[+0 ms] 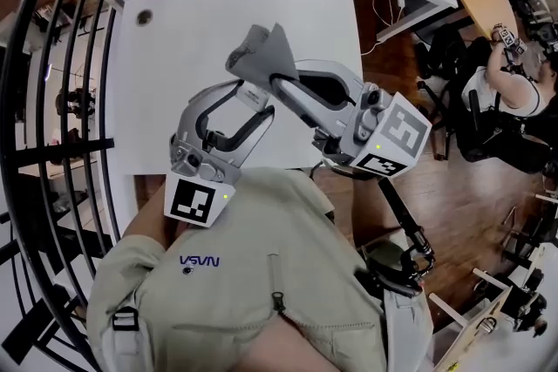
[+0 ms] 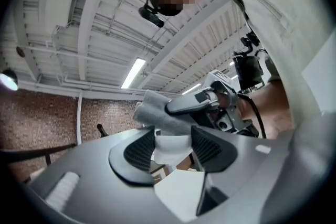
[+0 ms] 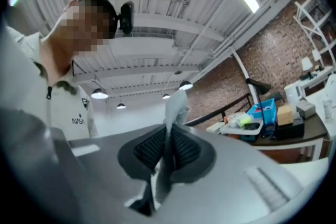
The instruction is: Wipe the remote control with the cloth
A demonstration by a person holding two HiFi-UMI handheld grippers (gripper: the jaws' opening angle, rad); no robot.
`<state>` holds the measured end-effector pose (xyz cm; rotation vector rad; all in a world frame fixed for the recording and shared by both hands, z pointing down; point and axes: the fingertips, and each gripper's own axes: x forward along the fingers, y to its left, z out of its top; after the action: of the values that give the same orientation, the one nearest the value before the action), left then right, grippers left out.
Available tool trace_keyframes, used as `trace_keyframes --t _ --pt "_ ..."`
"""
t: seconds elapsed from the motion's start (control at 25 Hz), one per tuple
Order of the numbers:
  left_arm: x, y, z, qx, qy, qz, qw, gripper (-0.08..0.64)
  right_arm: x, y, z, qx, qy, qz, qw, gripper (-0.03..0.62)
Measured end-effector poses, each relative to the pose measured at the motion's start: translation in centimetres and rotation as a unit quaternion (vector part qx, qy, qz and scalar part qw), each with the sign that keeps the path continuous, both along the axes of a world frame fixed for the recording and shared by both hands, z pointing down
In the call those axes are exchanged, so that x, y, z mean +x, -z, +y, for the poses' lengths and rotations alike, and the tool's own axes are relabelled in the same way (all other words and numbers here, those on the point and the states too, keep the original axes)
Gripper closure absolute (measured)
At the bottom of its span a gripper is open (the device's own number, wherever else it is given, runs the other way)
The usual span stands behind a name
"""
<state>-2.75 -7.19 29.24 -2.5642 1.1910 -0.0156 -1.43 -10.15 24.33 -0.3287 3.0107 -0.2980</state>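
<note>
Both grippers are held up over the white table [image 1: 183, 65], close in front of the person. My right gripper [image 1: 277, 83] is shut on a grey cloth [image 1: 261, 52], which sticks up in a fold past its pads [image 3: 176, 107]. My left gripper [image 1: 251, 98] has its jaws fairly wide around a white remote control [image 2: 170, 147]; the pads touch both of its sides. The cloth [image 2: 157, 113] lies on top of the remote's end, and the right gripper's finger [image 2: 191, 105] is right behind it. Most of the remote is hidden in the head view.
A round grommet [image 1: 144, 15] sits in the table's far left corner. Black railing [image 1: 52, 144] runs along the left. Desks stand at the back, and a person [image 1: 514, 91] sits at the right. A shelf with coloured boxes [image 3: 262, 113] shows in the right gripper view.
</note>
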Motion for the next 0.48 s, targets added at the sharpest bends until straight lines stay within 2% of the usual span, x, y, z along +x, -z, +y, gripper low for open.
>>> trace_keyframes --t 0.04,0.12,0.2,0.28,0.32,0.4,0.44,0.48 --pt "-0.5 -0.2 -0.3 -0.024 0.003 0.029 0.9993 0.33 0.7 0.3 -0.6 -0.008 -0.017 -0.018 1.0 0.574" --pt "-1.9 0.0 -1.2 -0.066 0.008 0.103 0.9924 0.33 2.7 0.8 -2.5 -0.03 -0.071 -0.058 0.995 0.574" --pt "-3.5 0.2 -2.2 -0.085 0.006 0.169 0.9819 0.331 5.1 0.7 -4.6 -0.057 -0.137 -0.094 0.984 0.574" --pt "-5.1 0.2 -3.0 -0.116 0.002 0.235 0.9651 0.333 7.1 0.1 -6.2 -0.084 -0.191 -0.12 0.971 0.574" --pt "-5.7 0.1 -3.4 -0.136 0.0 0.271 0.953 0.334 7.8 -0.4 -6.7 -0.097 -0.21 -0.127 0.965 0.574" --pt "-6.7 -0.1 -4.1 -0.18 -0.007 0.341 0.9228 0.337 8.4 -1.9 -7.3 -0.122 -0.235 -0.13 0.955 0.574" --pt "-7.1 -0.3 -4.4 -0.202 -0.012 0.376 0.9042 0.337 8.5 -2.7 -7.5 -0.134 -0.243 -0.129 0.952 0.574" --pt "-7.5 -0.7 -4.8 -0.225 -0.016 0.413 0.882 0.339 8.4 -3.5 -7.5 -0.145 -0.249 -0.126 0.949 0.574"
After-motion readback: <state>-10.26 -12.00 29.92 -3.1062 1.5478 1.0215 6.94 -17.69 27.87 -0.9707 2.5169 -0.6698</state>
